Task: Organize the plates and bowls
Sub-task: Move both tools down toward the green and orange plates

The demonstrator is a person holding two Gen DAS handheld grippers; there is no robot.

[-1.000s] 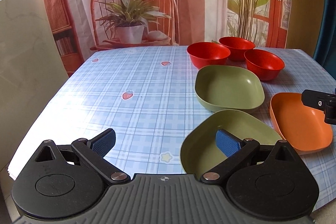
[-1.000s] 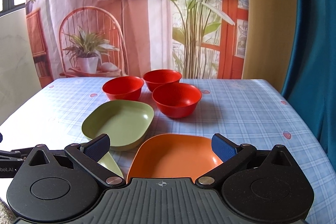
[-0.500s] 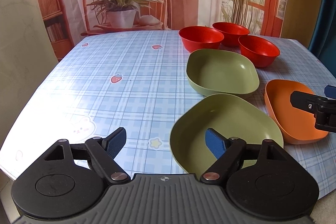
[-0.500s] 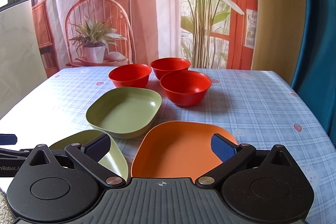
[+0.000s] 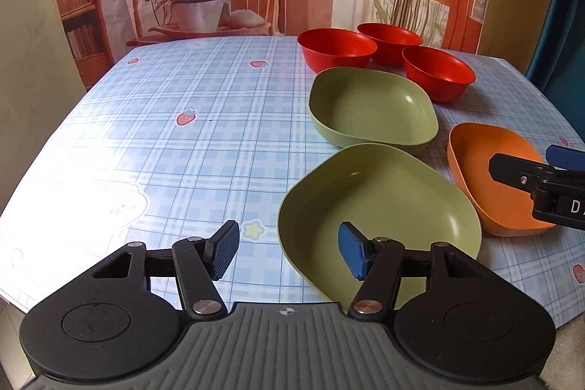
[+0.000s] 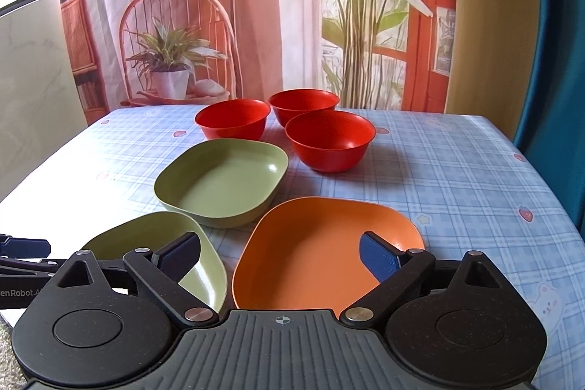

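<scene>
Both grippers gape empty: the left gripper [image 5: 289, 253] straddles the near rounded-square green plastic plate's [image 5: 395, 192] rim, the right gripper [image 6: 279, 253] the rounded-square orange plastic plate's [image 6: 314, 243] rim.

Left gripper [image 5: 289, 253] low, level, jaws wide apart; right gripper [image 6: 279, 256] likewise, jaws spread.

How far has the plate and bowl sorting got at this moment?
Nothing looks stacked yet. The three red bowls sit separately, and the far green plate, near green plate and orange plate each lie alone on the tablecloth. In hand: the left claw straddles the near green plate's rim, open; the right claw is open over the orange plate. All nesting remains.
</scene>
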